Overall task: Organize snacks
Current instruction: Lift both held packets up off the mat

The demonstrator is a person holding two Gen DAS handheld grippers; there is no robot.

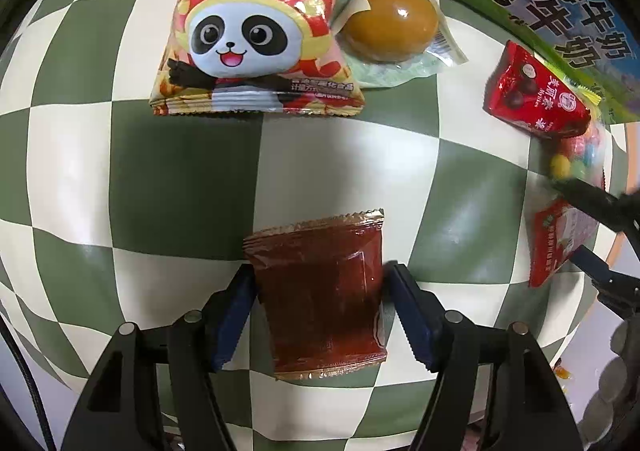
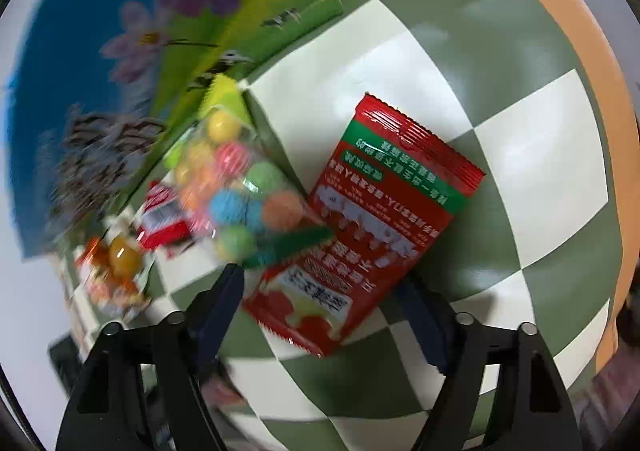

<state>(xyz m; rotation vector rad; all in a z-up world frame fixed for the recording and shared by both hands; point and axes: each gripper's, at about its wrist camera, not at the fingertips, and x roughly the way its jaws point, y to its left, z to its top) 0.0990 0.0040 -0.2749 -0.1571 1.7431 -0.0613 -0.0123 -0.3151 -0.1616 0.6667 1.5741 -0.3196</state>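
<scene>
A dark red-brown packet (image 1: 320, 291) lies flat on the green-and-white checked cloth (image 1: 180, 171). My left gripper (image 1: 320, 287) points down over it, its blue pads just outside the packet's two side edges, open. In the right wrist view a red packet with green band (image 2: 372, 227) lies tilted between the fingers of my right gripper (image 2: 324, 303), which stands open with gaps on both sides. That same red packet (image 1: 556, 243) shows at the right edge of the left wrist view, with the right gripper's black fingers (image 1: 600, 203) around it.
A panda snack bag (image 1: 256, 31), a wrapped brown bun (image 1: 390, 23) and a red chocolate-ball packet (image 1: 536, 91) lie beyond. A clear bag of coloured candy balls (image 2: 236, 187) touches the red packet. A printed milk carton box (image 2: 100, 51) stands behind. An orange band (image 2: 592, 51) borders the cloth.
</scene>
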